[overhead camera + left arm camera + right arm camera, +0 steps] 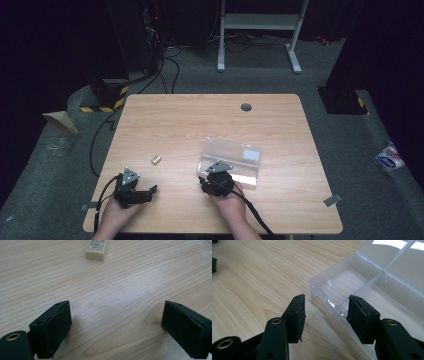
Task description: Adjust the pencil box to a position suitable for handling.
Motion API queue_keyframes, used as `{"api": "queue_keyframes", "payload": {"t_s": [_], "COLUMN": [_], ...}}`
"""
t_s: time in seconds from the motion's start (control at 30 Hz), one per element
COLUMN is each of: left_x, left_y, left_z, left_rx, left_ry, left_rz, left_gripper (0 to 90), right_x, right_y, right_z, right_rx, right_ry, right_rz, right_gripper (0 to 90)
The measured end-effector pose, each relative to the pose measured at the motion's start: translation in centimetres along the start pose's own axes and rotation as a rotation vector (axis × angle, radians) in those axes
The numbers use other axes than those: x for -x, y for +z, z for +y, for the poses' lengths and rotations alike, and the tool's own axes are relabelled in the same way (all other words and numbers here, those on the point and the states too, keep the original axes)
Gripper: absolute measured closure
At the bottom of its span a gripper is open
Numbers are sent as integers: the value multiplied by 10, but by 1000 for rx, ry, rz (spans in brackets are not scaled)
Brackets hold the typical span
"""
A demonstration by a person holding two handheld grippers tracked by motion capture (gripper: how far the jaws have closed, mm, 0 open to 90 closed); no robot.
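Clear box open on the table, its compartments bare.
Right gripper, fingers spread and holding nothing, sits at the box's 7 o'clock corner. Left gripper, fingers wide apart, has the eraser at 12 o'clock.

Both forearms come in from the near edge of the table, each hand wrapped around its tongs. The left hand holds the left tongs low at the near left, lying almost level and aimed to the right, jaws set wide apart with nothing between them. The right hand holds the right tongs near the middle, aimed away toward the far side, jaws roughly half apart and bare.
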State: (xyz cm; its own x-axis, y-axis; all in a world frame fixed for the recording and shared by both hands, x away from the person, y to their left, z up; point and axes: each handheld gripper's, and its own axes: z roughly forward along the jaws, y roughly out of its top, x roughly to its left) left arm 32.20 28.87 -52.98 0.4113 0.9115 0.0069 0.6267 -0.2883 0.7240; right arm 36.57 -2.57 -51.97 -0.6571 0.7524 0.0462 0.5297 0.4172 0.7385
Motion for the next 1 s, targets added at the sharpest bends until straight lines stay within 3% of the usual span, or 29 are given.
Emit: {"api": "queue_keyframes", "payload": {"t_s": [0.03, 0.27, 0.47, 0.57, 0.63, 0.7, 0.77, 0.83, 0.87, 0.9, 0.97, 1.0], "left_x": [0, 0, 0, 0, 0, 0, 0, 0, 0, 0, 0, 0], "left_y": [0, 0, 0, 0, 0, 0, 0, 0, 0, 0, 0, 0], "left_z": [0, 0, 0, 0, 0, 0, 0, 0, 0, 0, 0, 0], "left_rx": [0, 0, 5, 4, 4, 4, 5, 5, 4, 4, 4, 4], "left_ry": [0, 0, -1, -1, -1, -1, -1, -1, -1, -1, -2, -2], "left_rz": [0, 0, 2, 2, 2, 2, 3, 3, 2, 2, 3, 3], "left_gripper": [94, 94, 95, 96, 96, 96, 96, 96, 96, 96, 96, 96], "right_x": [-5, -26, -21, -8, 11, 18, 41, 48, 61, 61, 75, 75], "right_y": [2, 1, -15, -31, -46, -51, -63, -67, -74, -74, -80, -80], "right_z": [1, 0, 2, 3, -2, -5, -16, -20, -29, -29, -42, -42], "right_rx": [4, 3, 49, 79, 100, 100, 101, 100, 92, 92, 81, 81], "right_ry": [-26, -59, -39, -28, -6, 12, 52, 68, 92, 92, 124, 124], "right_rz": [15, 66, 43, -1, -54, -72, -137, -155, -193, -193, -250, -250], "right_gripper": [481, 475, 452, 453, 460, 463, 471, 474, 480, 480, 486, 486]}}
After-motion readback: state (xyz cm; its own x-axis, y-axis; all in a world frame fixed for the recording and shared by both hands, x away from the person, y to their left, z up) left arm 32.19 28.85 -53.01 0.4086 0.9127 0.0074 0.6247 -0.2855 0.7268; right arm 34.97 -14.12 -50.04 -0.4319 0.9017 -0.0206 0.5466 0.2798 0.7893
